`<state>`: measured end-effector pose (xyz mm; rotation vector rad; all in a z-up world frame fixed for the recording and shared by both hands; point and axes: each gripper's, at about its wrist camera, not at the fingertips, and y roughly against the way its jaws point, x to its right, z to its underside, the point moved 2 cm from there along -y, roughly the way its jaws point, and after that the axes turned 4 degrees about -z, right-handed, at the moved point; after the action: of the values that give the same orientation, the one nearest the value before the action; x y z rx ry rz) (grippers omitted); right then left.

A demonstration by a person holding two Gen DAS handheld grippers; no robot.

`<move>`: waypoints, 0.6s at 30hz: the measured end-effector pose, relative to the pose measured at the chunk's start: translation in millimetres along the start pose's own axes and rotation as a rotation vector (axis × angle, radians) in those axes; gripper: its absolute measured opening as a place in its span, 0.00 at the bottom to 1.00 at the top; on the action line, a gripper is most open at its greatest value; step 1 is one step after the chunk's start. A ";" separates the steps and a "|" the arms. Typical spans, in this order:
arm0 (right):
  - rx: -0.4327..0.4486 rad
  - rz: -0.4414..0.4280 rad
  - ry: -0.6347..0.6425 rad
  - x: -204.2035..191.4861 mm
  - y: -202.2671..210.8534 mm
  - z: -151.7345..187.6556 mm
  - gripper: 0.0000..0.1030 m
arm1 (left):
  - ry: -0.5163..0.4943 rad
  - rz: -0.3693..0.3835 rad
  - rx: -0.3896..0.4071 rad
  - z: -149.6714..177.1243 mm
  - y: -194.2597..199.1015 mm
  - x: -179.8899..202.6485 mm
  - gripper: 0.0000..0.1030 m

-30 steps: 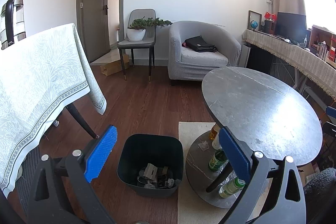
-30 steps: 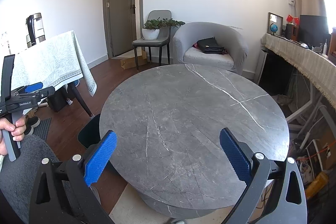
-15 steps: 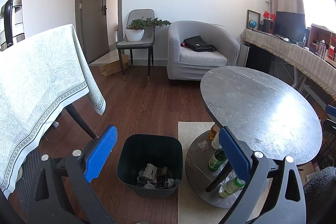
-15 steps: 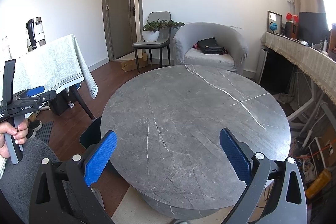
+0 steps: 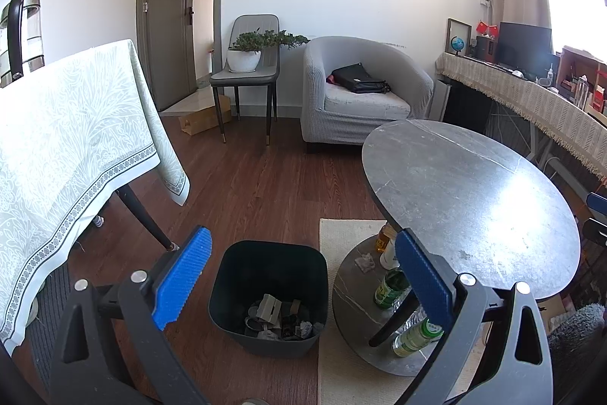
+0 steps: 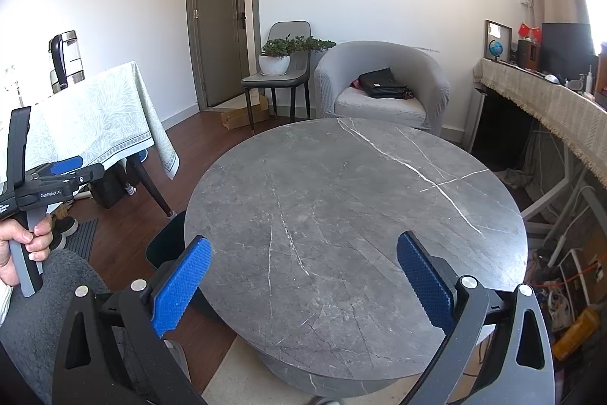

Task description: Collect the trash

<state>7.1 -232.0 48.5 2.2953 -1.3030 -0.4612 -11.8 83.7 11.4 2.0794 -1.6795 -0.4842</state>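
A dark bin stands on the wood floor left of the round grey marble table. Several pieces of trash lie in its bottom. My left gripper hangs open and empty above the bin. My right gripper is open and empty over the near part of the tabletop. The left gripper also shows at the left of the right wrist view, held in a hand. The bin's edge peeks from behind the table there.
Bottles and a crumpled scrap sit on the table's lower shelf. A cloth-covered table stands left, a grey armchair and a chair with a plant at the back, a long sideboard right.
Both grippers have drifted only slightly; the view has shifted a little. Both stay open and empty.
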 end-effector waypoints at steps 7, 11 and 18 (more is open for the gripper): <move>0.000 0.000 0.000 -0.2 0.0 0.2 0.96 | 0.001 0.001 0.000 0.8 0.1 0.9 0.96; 0.001 0.000 -0.001 -0.2 0.0 0.2 0.96 | 0.000 0.000 0.000 0.7 0.1 0.9 0.96; 0.001 0.000 0.000 -0.7 -0.1 0.3 0.96 | 0.000 0.001 0.000 0.9 0.1 1.6 0.96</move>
<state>6.8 -231.5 48.2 2.2961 -1.3032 -0.4607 -12.0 82.0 10.6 2.0788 -1.6804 -0.4833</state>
